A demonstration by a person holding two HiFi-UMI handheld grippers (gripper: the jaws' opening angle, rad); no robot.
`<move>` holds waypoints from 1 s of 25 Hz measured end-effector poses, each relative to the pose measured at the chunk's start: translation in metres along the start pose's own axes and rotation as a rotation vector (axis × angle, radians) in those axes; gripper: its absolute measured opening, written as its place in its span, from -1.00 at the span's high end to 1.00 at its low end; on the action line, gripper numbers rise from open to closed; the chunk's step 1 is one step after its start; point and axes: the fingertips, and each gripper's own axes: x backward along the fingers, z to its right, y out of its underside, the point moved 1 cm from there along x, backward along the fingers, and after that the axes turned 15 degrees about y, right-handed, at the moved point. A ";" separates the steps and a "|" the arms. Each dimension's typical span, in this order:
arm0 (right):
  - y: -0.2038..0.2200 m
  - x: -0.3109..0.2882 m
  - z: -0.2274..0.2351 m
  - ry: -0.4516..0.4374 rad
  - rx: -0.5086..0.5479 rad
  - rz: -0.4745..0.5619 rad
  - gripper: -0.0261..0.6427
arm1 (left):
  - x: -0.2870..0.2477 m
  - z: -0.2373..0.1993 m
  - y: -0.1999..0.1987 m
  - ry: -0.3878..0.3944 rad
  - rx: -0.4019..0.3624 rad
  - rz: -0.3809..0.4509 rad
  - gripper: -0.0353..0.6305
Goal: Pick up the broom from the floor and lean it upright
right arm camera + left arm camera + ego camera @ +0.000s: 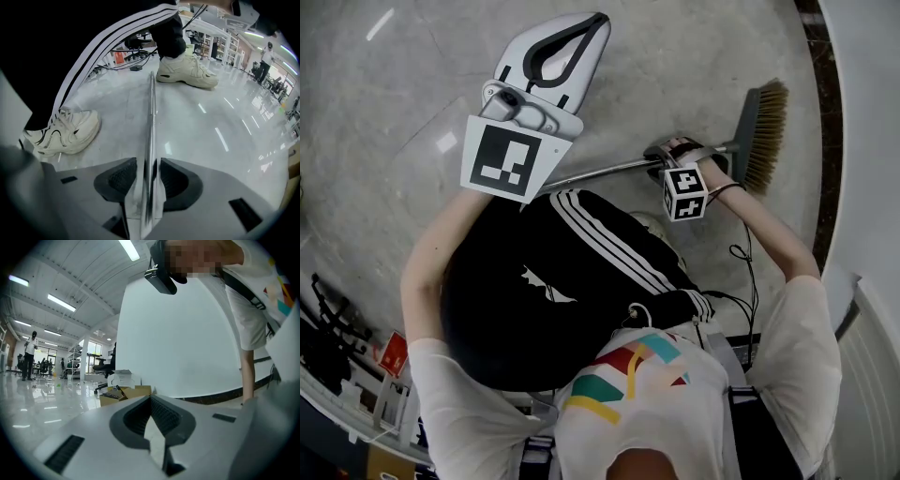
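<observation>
Person bent low over polished floor (403, 84); R hand-held gripper (673, 153) clenched on the broom (761, 127) close to its bristle head, prob. so the heavy end comes up under control. R gripper view has the metal handle (151, 108) pinched between both jaws of the R hand-held gripper (149, 164) and running off past pale trainers (70, 131). The broom lies flat along the floor; whether it is touching or just raised can't be told. L hand-held gripper (586, 28) is held up & away; in its own view the L hand-held gripper (151, 404) has its jaws pressed together on nothing, likely kept spare for the handle's far end. Lift looks barely begun. Beyond, by a white wall (187, 343), a cardboard box (126, 394) sits w/ a white carton (123, 378) atop; the box's dark contents are not identifiable.
</observation>
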 end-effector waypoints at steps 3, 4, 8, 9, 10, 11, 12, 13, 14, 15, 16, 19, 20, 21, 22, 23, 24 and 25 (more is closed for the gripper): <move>-0.002 0.000 -0.001 0.012 -0.001 -0.018 0.44 | 0.001 0.000 0.003 0.002 -0.008 -0.016 0.76; -0.003 0.000 -0.001 0.005 -0.007 -0.026 0.53 | 0.002 -0.003 0.002 -0.006 -0.004 -0.013 0.76; 0.003 0.001 0.004 -0.007 -0.030 -0.052 0.66 | 0.007 -0.010 -0.007 -0.038 -0.016 0.000 0.76; 0.009 0.003 0.006 -0.006 -0.034 -0.067 0.66 | 0.008 -0.011 -0.009 -0.043 -0.028 -0.005 0.76; 0.018 0.006 0.008 -0.001 -0.034 -0.085 0.66 | 0.010 -0.013 -0.011 -0.051 -0.040 -0.011 0.76; 0.028 0.011 0.011 0.006 -0.030 -0.103 0.67 | 0.013 -0.016 -0.015 -0.062 -0.048 -0.014 0.76; 0.039 0.016 0.013 0.013 -0.027 -0.121 0.67 | 0.015 -0.020 -0.020 -0.075 -0.053 -0.013 0.76; 0.050 0.022 0.016 0.019 -0.026 -0.138 0.67 | 0.018 -0.025 -0.026 -0.090 -0.060 -0.010 0.76; 0.061 0.029 0.020 0.029 -0.027 -0.155 0.67 | 0.021 -0.030 -0.034 -0.103 -0.071 -0.007 0.76; 0.072 0.036 0.024 0.045 -0.028 -0.170 0.67 | 0.024 -0.033 -0.041 -0.115 -0.089 -0.006 0.76; 0.082 0.043 0.028 0.060 -0.030 -0.186 0.67 | 0.027 -0.037 -0.048 -0.126 -0.108 -0.008 0.76; 0.105 0.061 0.032 0.060 -0.052 -0.226 0.67 | 0.039 -0.049 -0.062 -0.166 -0.139 -0.022 0.76; 0.109 0.065 0.033 0.058 -0.054 -0.232 0.67 | 0.043 -0.054 -0.065 -0.181 -0.146 -0.030 0.76; 0.113 0.068 0.036 0.058 -0.060 -0.236 0.67 | 0.048 -0.059 -0.068 -0.193 -0.158 -0.040 0.76; 0.116 0.071 0.039 0.063 -0.069 -0.238 0.67 | 0.052 -0.063 -0.072 -0.204 -0.171 -0.048 0.76; 0.119 0.073 0.043 0.074 -0.082 -0.238 0.67 | 0.056 -0.066 -0.077 -0.214 -0.182 -0.053 0.76; 0.121 0.077 0.046 0.090 -0.097 -0.232 0.67 | 0.059 -0.068 -0.081 -0.223 -0.189 -0.054 0.76; 0.122 0.081 0.048 0.106 -0.115 -0.221 0.67 | 0.063 -0.069 -0.084 -0.233 -0.188 -0.052 0.76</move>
